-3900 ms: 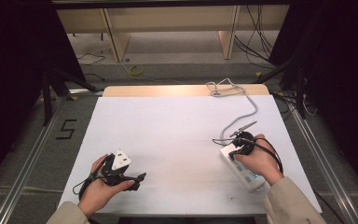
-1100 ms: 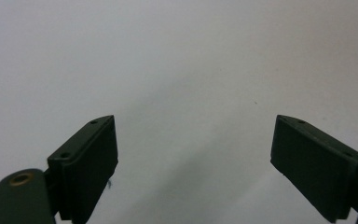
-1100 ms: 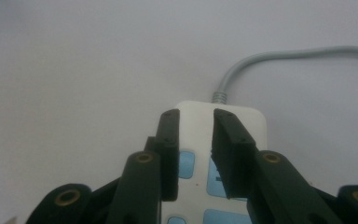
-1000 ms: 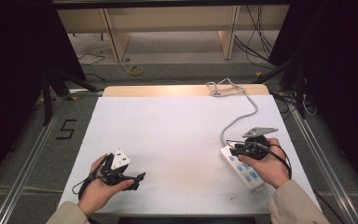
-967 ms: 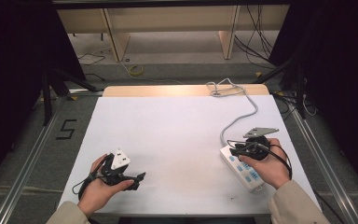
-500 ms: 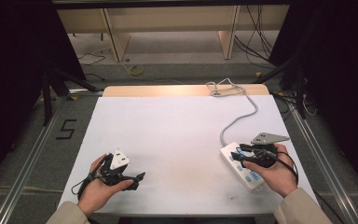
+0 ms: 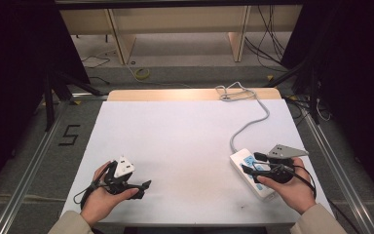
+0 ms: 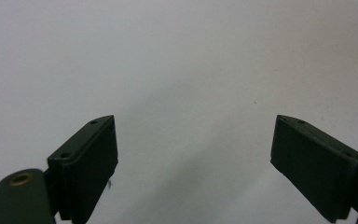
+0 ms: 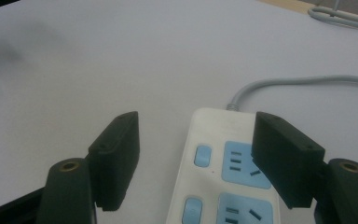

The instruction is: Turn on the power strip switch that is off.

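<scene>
**Jaws spread wide over one power strip**

One white power strip (image 7: 252, 173) lies flat near the table's (image 7: 185, 136) right front edge, smooth plastic, rounded corners. In the right gripper view, two blue socket panels and two small blue switches show on it. One grey cable (image 7: 247, 126) snakes away from it to the far edge. The right gripper (image 7: 252, 163) hovers just above the strip; its jaws have just been opening and now stand wide, gripping nothing. The left gripper (image 7: 143, 186) rests by the left front edge, blocky black jaws spread over bare matte white.
</scene>
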### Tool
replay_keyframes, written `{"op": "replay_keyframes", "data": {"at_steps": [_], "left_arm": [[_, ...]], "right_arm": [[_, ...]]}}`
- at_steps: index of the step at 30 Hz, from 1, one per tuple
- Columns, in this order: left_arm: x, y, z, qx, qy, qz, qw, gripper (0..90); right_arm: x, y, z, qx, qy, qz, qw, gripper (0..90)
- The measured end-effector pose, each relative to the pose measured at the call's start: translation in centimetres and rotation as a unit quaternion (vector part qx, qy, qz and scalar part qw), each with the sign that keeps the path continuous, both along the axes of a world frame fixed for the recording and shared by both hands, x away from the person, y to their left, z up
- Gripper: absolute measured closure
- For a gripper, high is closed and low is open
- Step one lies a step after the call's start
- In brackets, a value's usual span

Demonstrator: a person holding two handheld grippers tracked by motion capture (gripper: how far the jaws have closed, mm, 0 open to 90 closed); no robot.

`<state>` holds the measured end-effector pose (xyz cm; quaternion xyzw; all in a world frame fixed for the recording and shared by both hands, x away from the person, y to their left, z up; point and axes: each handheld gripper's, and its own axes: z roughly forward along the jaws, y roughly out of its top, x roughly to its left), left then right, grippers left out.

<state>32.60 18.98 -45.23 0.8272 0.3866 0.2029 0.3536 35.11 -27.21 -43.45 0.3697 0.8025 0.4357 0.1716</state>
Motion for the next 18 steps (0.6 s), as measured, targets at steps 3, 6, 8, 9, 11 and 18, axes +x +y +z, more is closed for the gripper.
{"op": "replay_keyframes", "data": {"at_steps": [3,6,8,9,11,18], "left_arm": [[0.0,0.0,0.0,-0.001,0.000,0.001,1.0000,14.2],[0.0,0.0,0.0,0.000,0.000,0.000,1.0000,14.2],[-0.1,0.0,0.0,0.002,0.001,-0.001,1.0000,14.2],[-0.1,0.1,0.0,0.002,0.002,-0.001,1.0000,14.2],[-0.1,0.1,0.0,0.002,0.000,0.000,1.0000,14.2],[-0.1,0.5,0.0,-0.001,0.001,0.005,1.0000,14.2]], "right_arm": [[-0.4,-0.3,-0.1,0.005,-0.004,-0.001,1.0000,31.9],[-0.8,-0.7,-0.1,0.011,-0.008,-0.003,0.9999,31.4],[-1.1,-0.9,-0.2,0.012,-0.009,-0.006,0.9999,30.9],[-1.1,-1.0,-0.3,0.013,-0.010,-0.006,0.9999,30.7],[-1.3,-1.3,-0.4,0.017,-0.009,-0.009,0.9998,30.6],[-1.8,-2.0,-0.6,0.021,-0.014,-0.016,0.9996,29.5]]}}
